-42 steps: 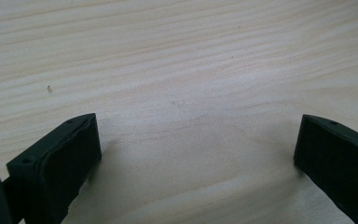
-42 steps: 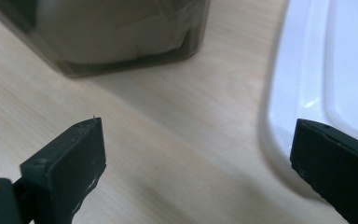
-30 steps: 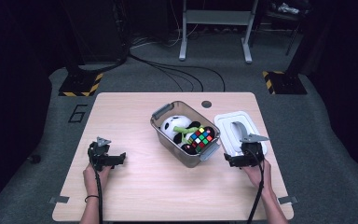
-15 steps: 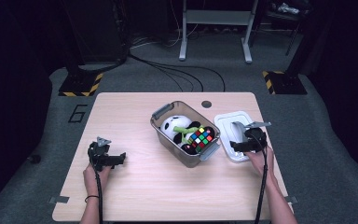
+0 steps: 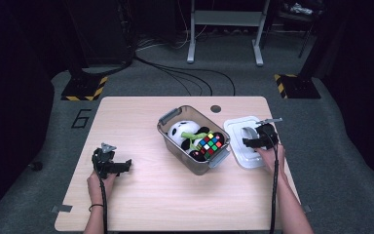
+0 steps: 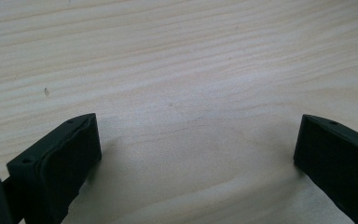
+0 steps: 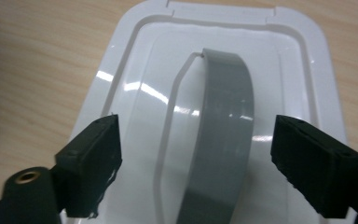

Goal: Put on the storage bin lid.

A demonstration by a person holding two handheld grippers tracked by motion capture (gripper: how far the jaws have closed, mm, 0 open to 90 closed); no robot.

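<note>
Lid handle (image 7: 223, 135) between open jaws

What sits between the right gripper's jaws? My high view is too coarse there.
Observer: In the right gripper view, the right gripper straddles the grey handle of the white lid. Its jaws have just been closing.
Operator: Do the pads press on it yet?
Observer: No, there is a gap on each side of the handle.
Operator: And the other hand?
Observer: The left gripper view shows the left gripper open, with bare table between its jaws.
</note>
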